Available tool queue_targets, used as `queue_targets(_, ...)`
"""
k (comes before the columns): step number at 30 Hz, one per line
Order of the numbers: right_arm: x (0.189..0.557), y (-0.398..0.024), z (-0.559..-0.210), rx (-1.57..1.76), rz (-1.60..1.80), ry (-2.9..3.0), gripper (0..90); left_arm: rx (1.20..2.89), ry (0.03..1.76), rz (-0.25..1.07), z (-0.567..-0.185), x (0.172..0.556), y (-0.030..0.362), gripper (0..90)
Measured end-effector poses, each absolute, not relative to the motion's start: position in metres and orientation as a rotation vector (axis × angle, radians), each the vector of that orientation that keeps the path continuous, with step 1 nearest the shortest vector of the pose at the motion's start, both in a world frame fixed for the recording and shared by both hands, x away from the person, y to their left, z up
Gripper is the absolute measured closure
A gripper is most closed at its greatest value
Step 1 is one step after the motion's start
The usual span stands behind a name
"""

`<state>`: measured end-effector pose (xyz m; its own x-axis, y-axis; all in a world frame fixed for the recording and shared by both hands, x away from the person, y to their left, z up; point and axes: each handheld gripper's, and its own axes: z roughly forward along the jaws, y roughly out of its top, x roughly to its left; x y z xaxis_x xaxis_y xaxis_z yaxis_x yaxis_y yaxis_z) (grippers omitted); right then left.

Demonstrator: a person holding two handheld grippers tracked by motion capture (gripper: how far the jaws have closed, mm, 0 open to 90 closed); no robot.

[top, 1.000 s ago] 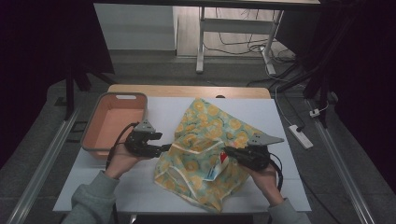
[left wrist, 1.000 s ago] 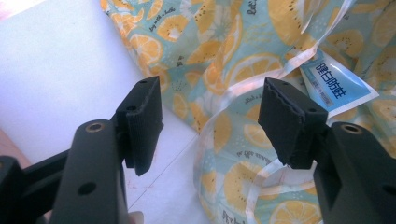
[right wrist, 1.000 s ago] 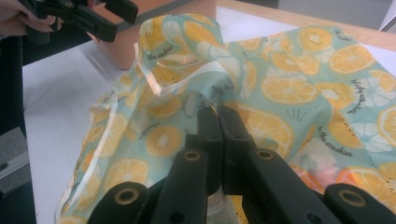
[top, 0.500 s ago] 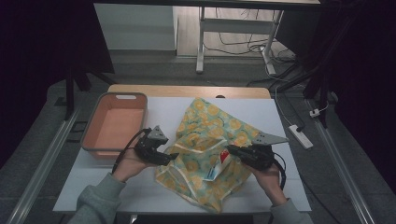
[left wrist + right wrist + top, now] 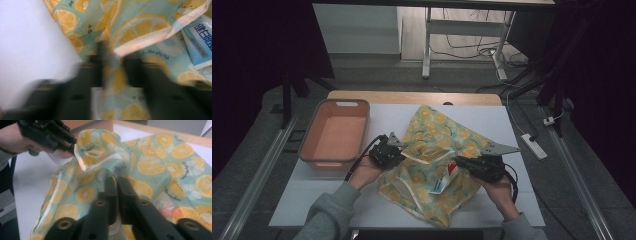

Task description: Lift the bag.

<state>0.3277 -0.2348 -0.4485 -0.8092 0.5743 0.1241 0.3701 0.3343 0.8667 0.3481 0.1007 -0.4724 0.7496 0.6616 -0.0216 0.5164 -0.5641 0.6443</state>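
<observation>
A plastic bag (image 5: 437,145) printed with orange slices lies crumpled on the white table (image 5: 382,117). My left gripper (image 5: 401,151) is at its left edge, shut on the pale rim of the bag (image 5: 140,32); its jaws (image 5: 113,53) are blurred and have just closed. In the right gripper view the left gripper (image 5: 71,145) holds that rim lifted. My right gripper (image 5: 458,163) rests on the bag's right half. Its jaws (image 5: 117,180) have just been opening but stand only a slit apart, with bag film (image 5: 155,162) still pinched between them. A blue and white packet (image 5: 444,177) (image 5: 200,45) lies in the bag's mouth.
An orange bin (image 5: 337,135) stands at the table's left, close to my left hand. A white power strip (image 5: 533,146) lies on the floor off the table's right edge. Bare white tabletop runs along the front and the far left.
My left gripper moved right and slightly down onto the bag's left edge and closed on the rim there. The right hand stayed where it was.
</observation>
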Motion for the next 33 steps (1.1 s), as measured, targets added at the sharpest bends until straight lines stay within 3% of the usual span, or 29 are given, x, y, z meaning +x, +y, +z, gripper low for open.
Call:
queue_targets(2,0.324,-0.235,-0.447,0.866,1.443,2.369,53.2,2.311,0.869,0.277,-0.472,0.346,0.104,88.1)
queue_targets(4,0.315,-0.236,-0.441,0.900,1.406,2.336,38.6,2.307,0.867,0.278,-0.470,0.343,0.109,88.2)
queue_targets(7,0.286,-0.238,-0.430,0.879,1.385,2.295,30.8,2.289,0.871,0.255,-0.470,0.342,0.118,88.2)
queue_targets(10,0.252,-0.241,-0.426,0.857,1.359,2.273,29.2,2.273,0.880,0.238,-0.469,0.342,0.125,88.2)
queue_targets(14,0.222,-0.242,-0.449,0.997,1.218,2.311,27.5,2.251,0.873,0.221,-0.466,0.340,0.128,88.2)
queue_targets(19,0.219,-0.232,-0.487,1.099,1.125,2.395,28.1,2.251,0.874,0.217,-0.465,0.340,0.127,88.1)
queue_targets(28,0.245,-0.202,-0.522,1.110,0.887,2.467,31.5,2.246,0.870,0.203,-0.464,0.340,0.129,88.1)
queue_targets(29,0.245,-0.197,-0.523,1.062,0.848,2.458,33.6,2.247,0.869,0.201,-0.464,0.339,0.129,88.1)
queue_targets(33,0.243,-0.191,-0.522,0.960,0.892,2.493,67.7,2.247,0.864,0.196,-0.463,0.338,0.129,88.1)
